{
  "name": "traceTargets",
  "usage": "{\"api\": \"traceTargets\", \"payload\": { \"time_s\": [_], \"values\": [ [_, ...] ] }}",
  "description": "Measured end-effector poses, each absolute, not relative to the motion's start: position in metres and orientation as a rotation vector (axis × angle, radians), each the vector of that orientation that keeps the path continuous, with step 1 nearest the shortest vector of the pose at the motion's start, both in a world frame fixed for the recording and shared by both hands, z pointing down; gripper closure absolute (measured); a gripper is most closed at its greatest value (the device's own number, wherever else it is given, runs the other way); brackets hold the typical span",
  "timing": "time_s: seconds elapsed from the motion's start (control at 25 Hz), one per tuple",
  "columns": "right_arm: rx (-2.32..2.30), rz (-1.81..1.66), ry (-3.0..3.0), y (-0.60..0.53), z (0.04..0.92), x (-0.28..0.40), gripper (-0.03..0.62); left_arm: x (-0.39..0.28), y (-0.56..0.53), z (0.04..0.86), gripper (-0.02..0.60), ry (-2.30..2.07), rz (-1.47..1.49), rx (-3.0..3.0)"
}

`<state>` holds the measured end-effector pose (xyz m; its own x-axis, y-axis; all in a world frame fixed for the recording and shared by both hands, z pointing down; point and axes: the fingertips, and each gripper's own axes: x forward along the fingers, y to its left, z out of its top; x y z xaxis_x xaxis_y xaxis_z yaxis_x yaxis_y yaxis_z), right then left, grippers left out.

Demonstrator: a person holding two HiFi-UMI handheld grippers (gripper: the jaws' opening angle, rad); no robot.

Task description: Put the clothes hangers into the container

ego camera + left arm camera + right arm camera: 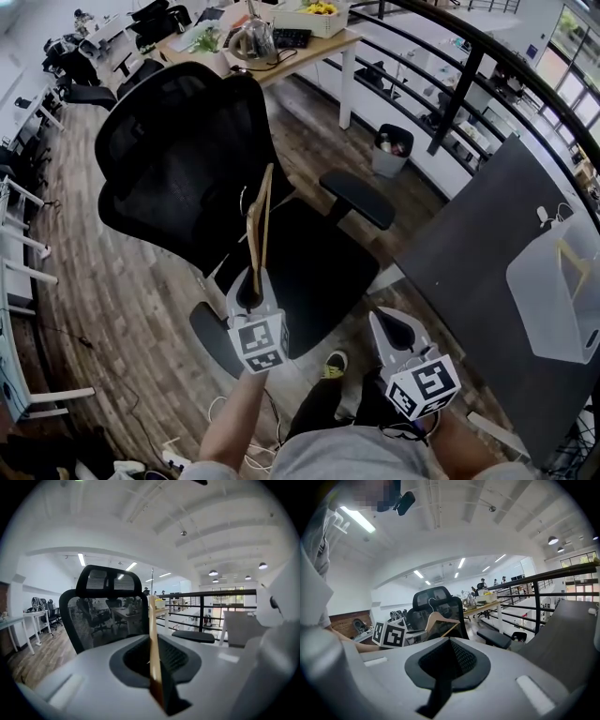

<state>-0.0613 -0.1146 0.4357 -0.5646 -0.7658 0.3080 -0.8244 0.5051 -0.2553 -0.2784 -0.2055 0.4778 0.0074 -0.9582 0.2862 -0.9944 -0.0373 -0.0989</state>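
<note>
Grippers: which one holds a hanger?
The left gripper: its jaws clamp the wooden clothes hanger. The right gripper is shut and empty.

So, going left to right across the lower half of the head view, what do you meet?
left gripper gripping the wooden hanger → right gripper → dark table → translucent container

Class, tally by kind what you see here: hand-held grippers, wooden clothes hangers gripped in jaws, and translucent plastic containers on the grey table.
2 grippers: left gripper, right gripper
1 wooden clothes hanger, gripped
1 translucent plastic container
Total: 4
</note>
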Motion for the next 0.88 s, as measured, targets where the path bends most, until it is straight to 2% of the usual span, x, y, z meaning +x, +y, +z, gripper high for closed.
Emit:
{"api": "traceTargets", "payload": {
  "time_s": [0.44,0.88],
  "values": [
    [1.471,0.503,-2.585,-0.119,0.413,-0.039,0.594,-0.241,-0.217,0.443,0.526,-2.024,0.412,2.312],
    [1.751,0.419,-2.502,-0.117,0.375,0.041,0.594,-0.130,-0.238,0.377,0.526,-1.744,0.324,2.694]
  ]
}}
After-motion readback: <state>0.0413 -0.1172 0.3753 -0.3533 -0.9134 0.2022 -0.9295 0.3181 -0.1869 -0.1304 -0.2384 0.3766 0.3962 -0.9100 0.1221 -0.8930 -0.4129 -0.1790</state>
